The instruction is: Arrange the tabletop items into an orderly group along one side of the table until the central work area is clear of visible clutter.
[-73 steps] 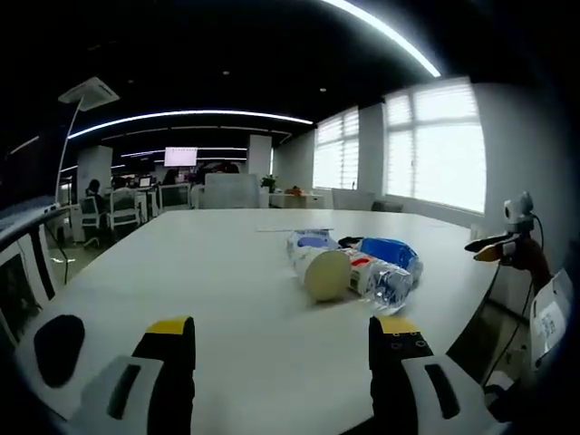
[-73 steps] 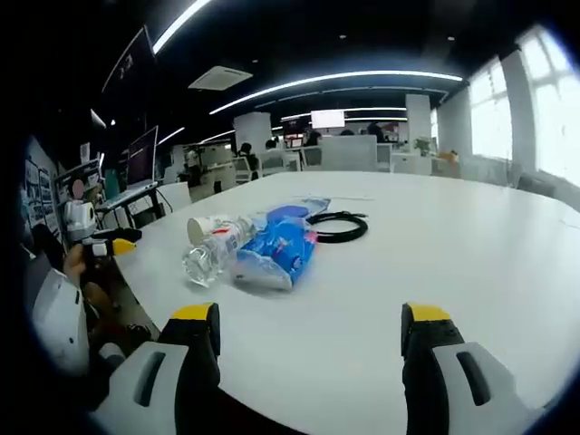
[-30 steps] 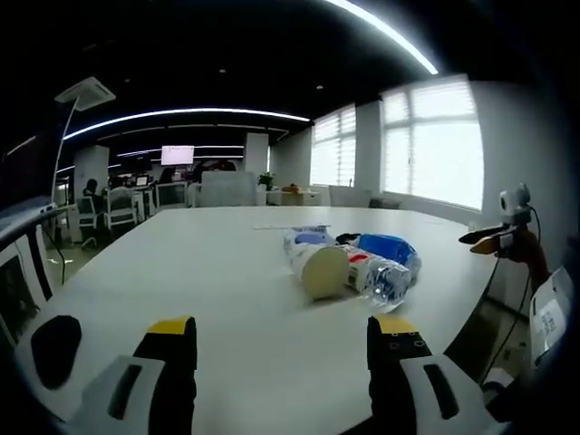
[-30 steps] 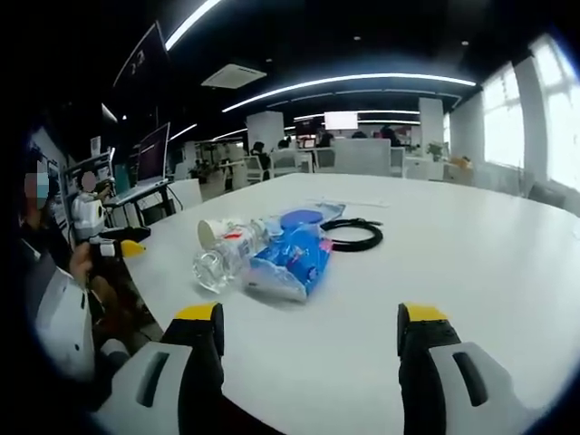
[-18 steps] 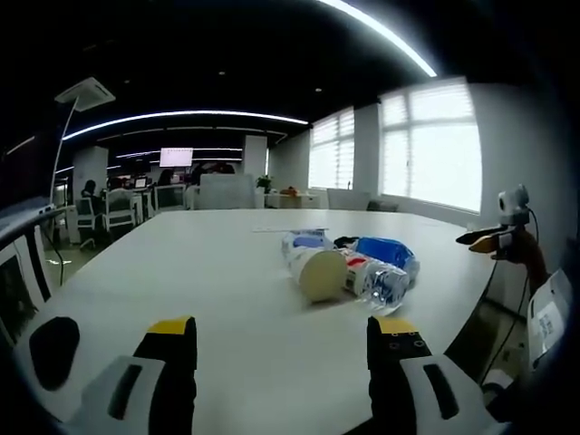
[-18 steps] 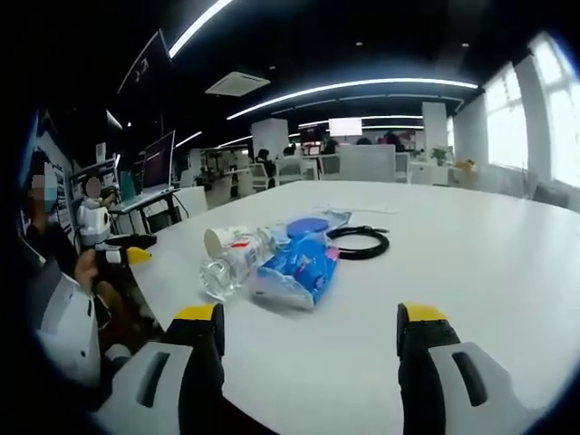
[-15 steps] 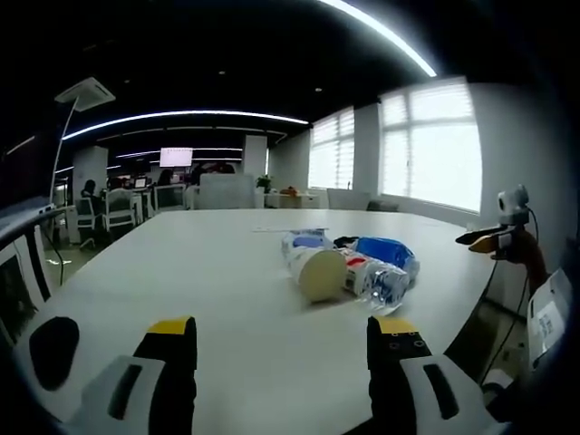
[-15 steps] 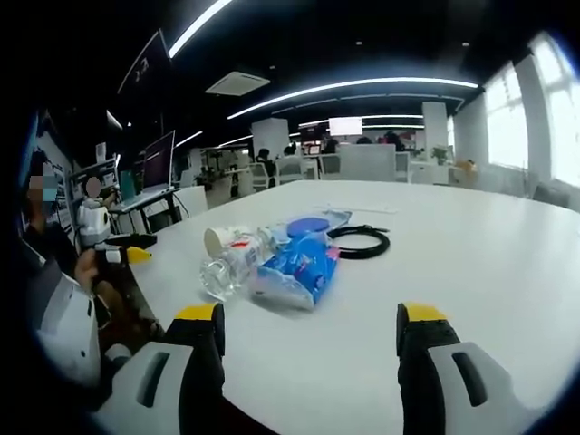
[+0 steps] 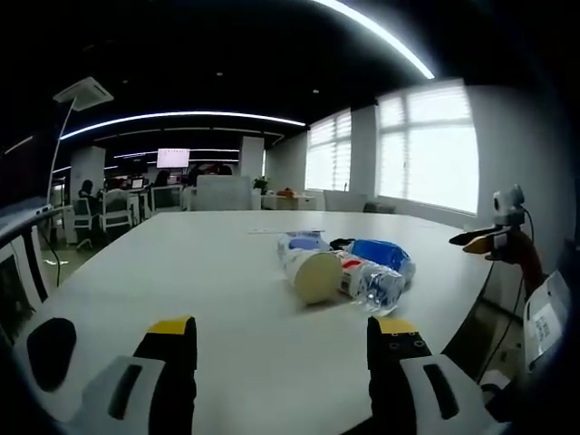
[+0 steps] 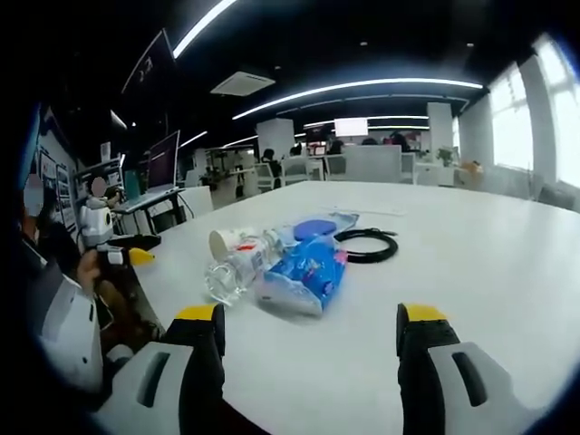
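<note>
In the left gripper view, the left gripper [image 9: 281, 349] sits at the bottom of the frame with its jaws spread wide and nothing between them. Right of centre on the white table [image 9: 181, 263] lie a paper cup [image 9: 311, 272] on its side, a clear water bottle [image 9: 370, 280] touching it, and a blue packet [image 9: 379, 254] just behind.

In the right gripper view, the right gripper [image 10: 308, 349] is likewise wide apart and empty at the bottom. Left of centre lie the bottle [image 10: 237, 267], the cup [image 10: 225, 242], the blue packet [image 10: 308, 268] and, just behind, a coiled black cable [image 10: 367, 245].
</note>
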